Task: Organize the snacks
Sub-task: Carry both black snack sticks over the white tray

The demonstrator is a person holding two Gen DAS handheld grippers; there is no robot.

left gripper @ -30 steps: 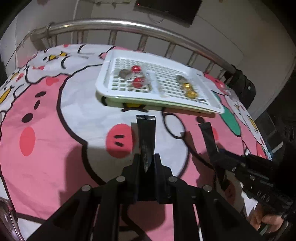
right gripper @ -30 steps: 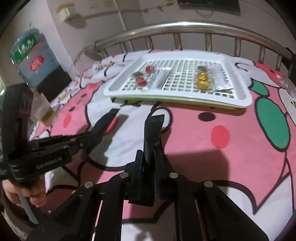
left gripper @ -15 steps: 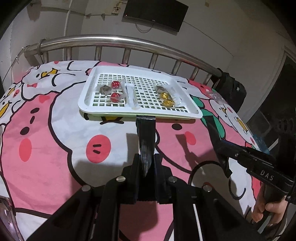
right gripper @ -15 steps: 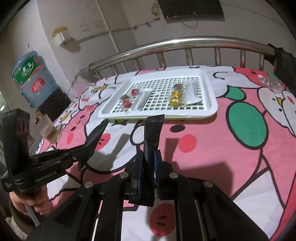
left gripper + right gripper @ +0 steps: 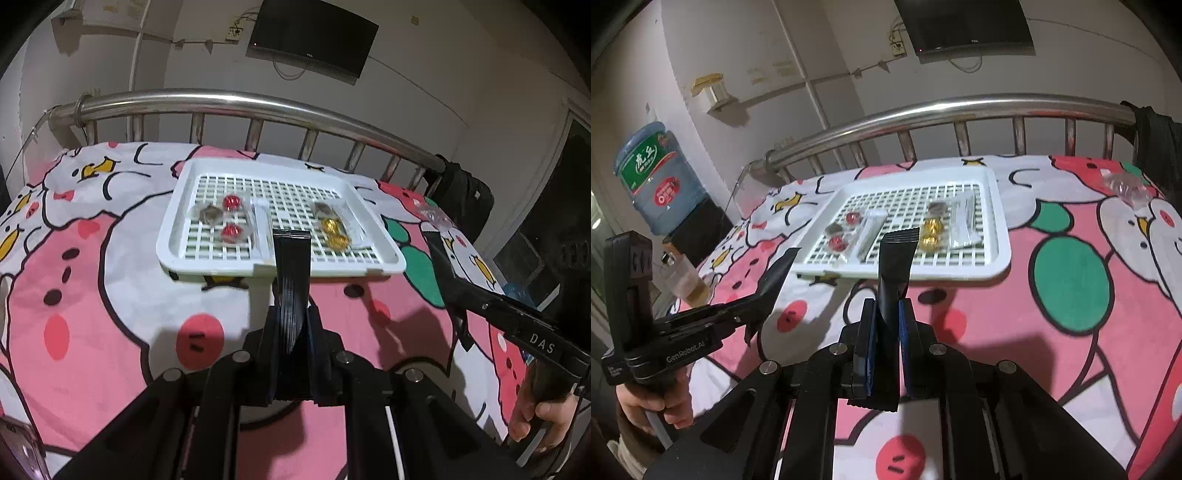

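Pink cartoon bedspread (image 5: 110,332) lies below both closed, empty claws, left (image 5: 291,236) and right (image 5: 899,236); beyond them, approach tray (image 5: 166,243) candies (image 5: 232,233) slowly, opening first

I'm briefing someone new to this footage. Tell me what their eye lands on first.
The loud pink cartoon bedspread fills both views. On it, near the steel headboard rail, sits a white slotted tray with red candies grouped at its left and gold ones at its right. Both black grippers, left gripper and right gripper, hover short of it, fingers shut and empty.
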